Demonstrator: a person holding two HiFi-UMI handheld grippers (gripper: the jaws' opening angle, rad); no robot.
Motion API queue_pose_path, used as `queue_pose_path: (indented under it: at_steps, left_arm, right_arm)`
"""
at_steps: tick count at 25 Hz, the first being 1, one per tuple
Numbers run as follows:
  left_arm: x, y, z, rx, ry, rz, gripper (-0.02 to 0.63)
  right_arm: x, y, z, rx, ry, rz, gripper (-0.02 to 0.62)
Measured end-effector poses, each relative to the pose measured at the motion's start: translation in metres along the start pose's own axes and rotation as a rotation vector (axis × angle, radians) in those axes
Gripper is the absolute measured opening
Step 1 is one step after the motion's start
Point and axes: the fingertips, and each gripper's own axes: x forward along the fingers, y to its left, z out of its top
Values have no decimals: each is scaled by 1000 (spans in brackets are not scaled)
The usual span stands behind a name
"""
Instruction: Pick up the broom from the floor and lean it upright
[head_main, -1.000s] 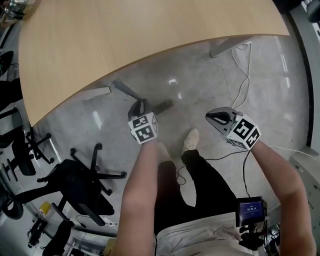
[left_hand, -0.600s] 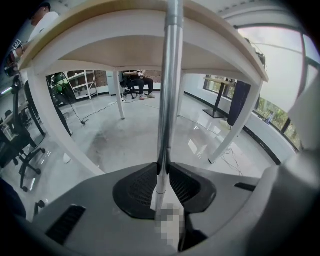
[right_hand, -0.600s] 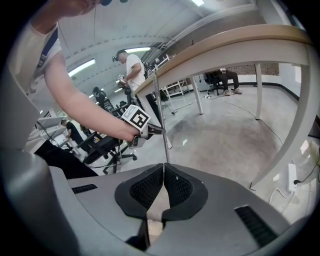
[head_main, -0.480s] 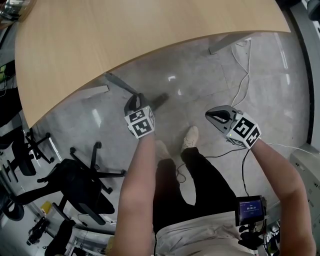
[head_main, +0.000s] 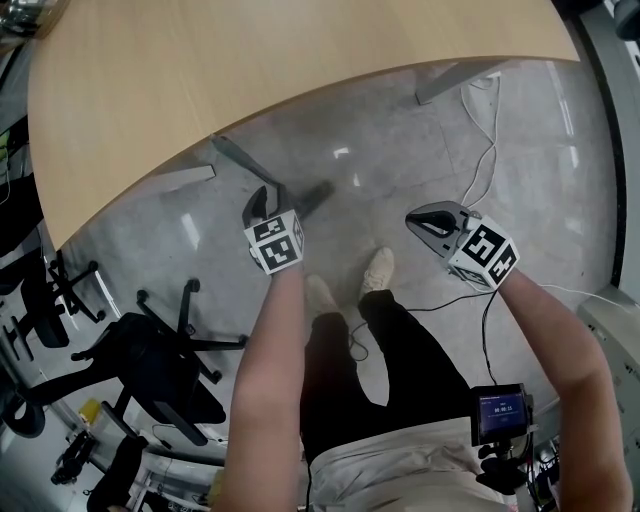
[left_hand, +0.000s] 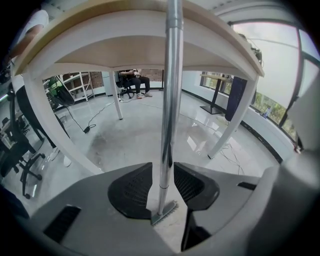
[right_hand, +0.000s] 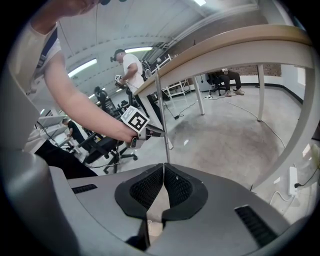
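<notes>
Left gripper (head_main: 264, 203) jaws have just been opening. A second ago they sat tighter on the broom (left_hand: 170, 100); now both pads (left_hand: 130, 192) stand clear of the handle, which still runs between them, ungripped. The right gripper (right_hand: 163, 172) is in the same spot as before, jaws closed together with nothing between them.

The broom stands close to upright. Its broom head (left_hand: 163, 215) is down on the floor (head_main: 400, 170), just below the left gripper's tips. The handle rises straight through the gap between the jaws to the table edge (left_hand: 125, 45). Seen from the right gripper view, its top meets that edge. The right gripper is well apart from the broom, off to the side, pointing down at bare floor.

Materials:
- The handle is a thin round metal tube, shiny chrome, with a joint low down.
- The broom head is small, flat and grey, with short bristles along one side.
- The pads are black, rounded and finely ribbed, set in smooth grey plastic bodies.
- The marker cube (head_main: 273, 240) on the left gripper is white with black squares.
- The tabletop (head_main: 300, 50) is light wood grain with a curved rim, on white legs (left_hand: 45, 115).
- The floor is glossy mottled grey.

A black office chair (head_main: 150, 360) stands near the table's left edge, and white cables (head_main: 490, 150) trail off to the right.
</notes>
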Motion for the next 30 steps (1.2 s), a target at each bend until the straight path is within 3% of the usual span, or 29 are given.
queue_pose_path:
  at_steps: [6, 13, 21, 30]
  left_arm:
    - [-14, -2, -6, 62, 8, -20, 135]
    - [-55, 2, -17, 55, -9, -9, 135]
    - [-178, 11, -34, -52, -92, -84, 128]
    - [-295, 15, -19, -104, -238, -146, 36]
  right_arm:
    - [1, 5, 4, -14, -5, 14, 18]
    - [-2, 18, 12, -25, -37, 20, 18]
    - [-48, 64, 43, 57, -162, -7, 18]
    - [-124, 117, 81, 84, -308, -65, 18]
